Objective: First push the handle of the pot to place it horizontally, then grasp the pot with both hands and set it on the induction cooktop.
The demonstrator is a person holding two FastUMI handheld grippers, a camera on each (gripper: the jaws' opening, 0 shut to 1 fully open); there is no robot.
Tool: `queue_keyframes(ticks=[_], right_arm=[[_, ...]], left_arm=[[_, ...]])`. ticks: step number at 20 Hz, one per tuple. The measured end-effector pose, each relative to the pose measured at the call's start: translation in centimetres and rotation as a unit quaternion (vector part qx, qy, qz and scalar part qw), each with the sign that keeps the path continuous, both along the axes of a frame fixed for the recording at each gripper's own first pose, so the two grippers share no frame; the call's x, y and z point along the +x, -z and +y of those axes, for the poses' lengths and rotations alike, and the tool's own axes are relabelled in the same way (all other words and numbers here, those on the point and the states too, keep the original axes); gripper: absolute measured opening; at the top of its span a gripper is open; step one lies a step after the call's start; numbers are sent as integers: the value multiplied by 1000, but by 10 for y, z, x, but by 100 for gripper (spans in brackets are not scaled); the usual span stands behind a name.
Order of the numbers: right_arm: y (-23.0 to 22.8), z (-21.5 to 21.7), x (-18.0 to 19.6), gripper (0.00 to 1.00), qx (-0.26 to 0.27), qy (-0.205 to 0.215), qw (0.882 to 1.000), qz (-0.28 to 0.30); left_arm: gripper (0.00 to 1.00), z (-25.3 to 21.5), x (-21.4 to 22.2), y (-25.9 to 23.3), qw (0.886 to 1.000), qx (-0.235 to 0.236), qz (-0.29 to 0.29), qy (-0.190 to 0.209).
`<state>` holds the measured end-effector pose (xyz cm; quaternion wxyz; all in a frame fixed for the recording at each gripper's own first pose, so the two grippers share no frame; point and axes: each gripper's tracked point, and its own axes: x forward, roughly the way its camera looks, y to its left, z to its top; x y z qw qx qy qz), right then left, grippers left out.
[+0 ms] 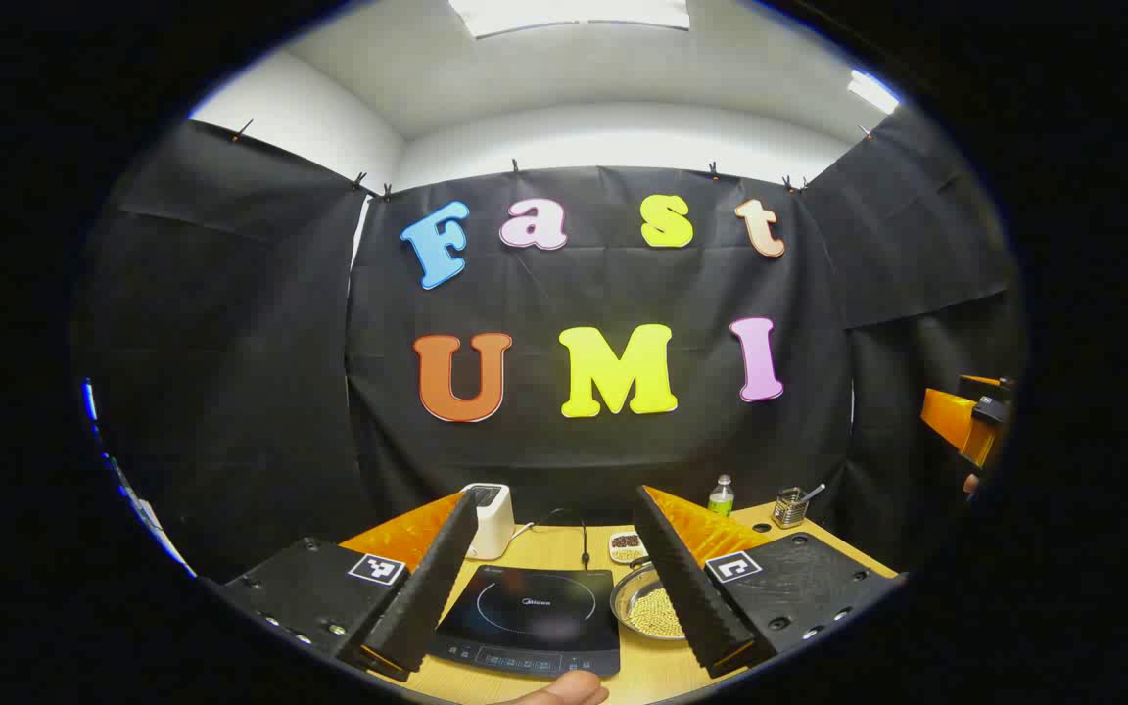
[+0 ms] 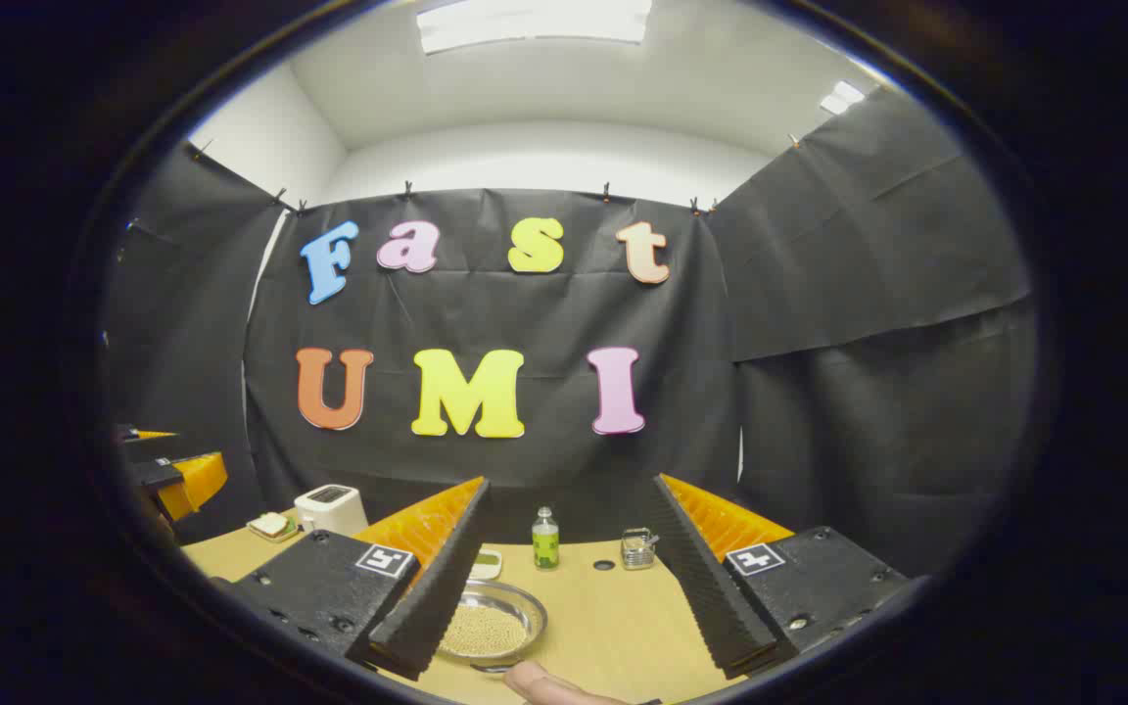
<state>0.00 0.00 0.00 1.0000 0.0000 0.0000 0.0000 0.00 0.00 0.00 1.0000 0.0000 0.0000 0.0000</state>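
Black-fingered tools wide apart, empty.

Each hand-held gripper has black ribbed fingers, orange backing.

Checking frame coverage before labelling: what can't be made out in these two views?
- Metal dish: in the left gripper view the gripper's own finger hides its right side; handle not discernible.
- Same dish in the right gripper view: a finger covers its left edge.
- Induction cooktop: panel markings too small.
- Other gripper: cut off at the right edge, state unclear.
- Small holder: contents too small.
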Motion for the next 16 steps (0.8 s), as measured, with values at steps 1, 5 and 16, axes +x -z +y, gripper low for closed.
queue_keyframes(ticks=[1,5,16], right_arm=[[0,0,-1,97,0,-1,1000,-1],[2,-3,-1,97,-1,-4,1000,-2],[20,8,12,97,9,-19,999,28]], left_arm=[[95,0,0,1,1000,0,1,-1],[96,-1,-2,1,1000,-2,0,2],[96,18,1,5,1000,-16,1,-9]])
